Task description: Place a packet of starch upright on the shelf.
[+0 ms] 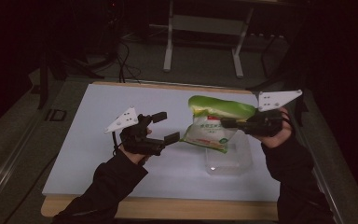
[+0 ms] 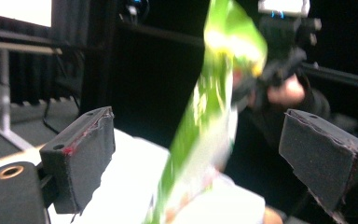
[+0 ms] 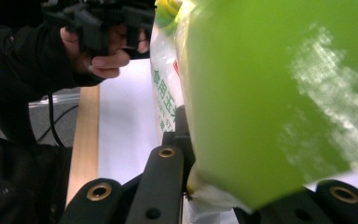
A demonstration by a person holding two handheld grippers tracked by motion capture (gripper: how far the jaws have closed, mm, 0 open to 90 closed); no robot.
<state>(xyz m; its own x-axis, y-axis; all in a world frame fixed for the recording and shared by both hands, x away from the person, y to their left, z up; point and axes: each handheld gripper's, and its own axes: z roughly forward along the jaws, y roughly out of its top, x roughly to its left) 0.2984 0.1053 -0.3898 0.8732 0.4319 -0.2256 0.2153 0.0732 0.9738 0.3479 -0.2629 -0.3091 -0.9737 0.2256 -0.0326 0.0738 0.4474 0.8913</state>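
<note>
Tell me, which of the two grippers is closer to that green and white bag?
Right. The right gripper is clamped on the green and white bag, holding it above the table. The left gripper stands open beside the bag's lower corner, not gripping it.

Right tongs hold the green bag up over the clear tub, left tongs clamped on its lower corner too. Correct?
Not quite. The left tongs are open, not clamped: the high view shows their jaws spread beside the green bag, and the left gripper view shows the bag hanging free between the pads. The right tongs do hold it above the clear tub.
</note>
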